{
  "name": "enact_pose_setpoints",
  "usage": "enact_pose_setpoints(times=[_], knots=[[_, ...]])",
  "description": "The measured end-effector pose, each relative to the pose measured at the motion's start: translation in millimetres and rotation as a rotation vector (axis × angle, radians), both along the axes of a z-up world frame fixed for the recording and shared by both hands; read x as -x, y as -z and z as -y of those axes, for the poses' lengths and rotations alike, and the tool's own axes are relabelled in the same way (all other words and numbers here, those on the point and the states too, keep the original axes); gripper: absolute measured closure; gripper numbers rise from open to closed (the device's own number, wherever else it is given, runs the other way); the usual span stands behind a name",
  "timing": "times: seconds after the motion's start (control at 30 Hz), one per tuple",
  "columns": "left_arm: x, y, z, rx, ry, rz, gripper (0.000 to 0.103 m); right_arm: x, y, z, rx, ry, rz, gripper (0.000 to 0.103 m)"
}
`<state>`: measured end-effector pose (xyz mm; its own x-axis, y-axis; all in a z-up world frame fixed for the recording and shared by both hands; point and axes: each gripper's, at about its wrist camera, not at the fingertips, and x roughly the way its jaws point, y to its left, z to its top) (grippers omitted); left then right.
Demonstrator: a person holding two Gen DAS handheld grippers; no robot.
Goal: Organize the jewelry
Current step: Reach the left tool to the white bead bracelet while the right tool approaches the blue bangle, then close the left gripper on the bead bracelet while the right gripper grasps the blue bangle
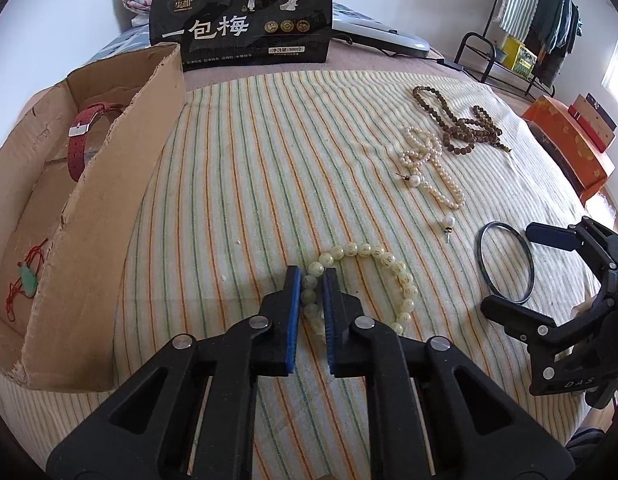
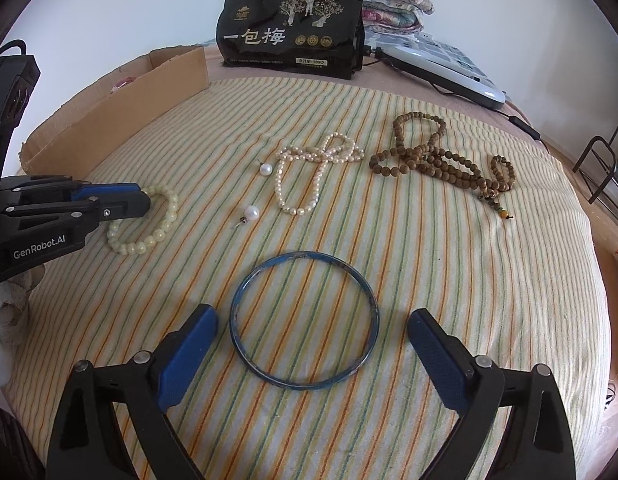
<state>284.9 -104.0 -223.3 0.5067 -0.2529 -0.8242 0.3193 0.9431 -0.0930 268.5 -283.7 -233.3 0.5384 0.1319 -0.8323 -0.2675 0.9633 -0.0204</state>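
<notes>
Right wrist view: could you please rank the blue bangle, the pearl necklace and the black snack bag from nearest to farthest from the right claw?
1. Blue bangle: flat on the striped cloth, just ahead of the open right claw.
2. Pearl necklace: mid-cloth, beyond the bangle.
3. Black snack bag: upright at the far edge.

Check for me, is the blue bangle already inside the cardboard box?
No, the blue bangle lies on the striped cloth, away from the cardboard box.

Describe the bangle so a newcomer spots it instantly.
On the striped cloth covering the bed, look just ahead of the open right claw. The bangle lies flat there: a plain, thin, dark blue rigid ring, the only unbeaded piece among the bead and pearl strands.
</notes>
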Motion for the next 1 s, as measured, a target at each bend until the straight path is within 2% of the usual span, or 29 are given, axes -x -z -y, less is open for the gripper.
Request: enact_pose_setpoints(times=[0.03, 0.1, 0.17, 0.43, 0.8, 1.0], knots=[[1, 0, 1, -0.005, 0.001, 0.004, 0.096, 0, 0, 0, -0.005, -0.004, -0.001, 0.013], [2, -1, 3, -0.007, 0.005, 0.007, 0.097, 2, -2, -1, -0.015, -0.012, -0.001, 0.024], [3, -2, 3, -0.002, 0.008, 0.007, 0.098, 2, -3, -2, -0.020, -0.015, -0.001, 0.028], [10, -11, 5, 0.006, 0.026, 0.023, 0.098, 5, -8, -3, -0.011, -0.011, 0.009, 0.029], [26, -40, 2, 0.020, 0.036, 0.090, 0.098, 14, -29, -4, -0.007, -0.003, 0.058, 0.029], [32, -44, 1, -0.001, 0.047, 0.108, 0.098, 18, -38, -3, -0.006, -0.003, 0.076, 0.029]])
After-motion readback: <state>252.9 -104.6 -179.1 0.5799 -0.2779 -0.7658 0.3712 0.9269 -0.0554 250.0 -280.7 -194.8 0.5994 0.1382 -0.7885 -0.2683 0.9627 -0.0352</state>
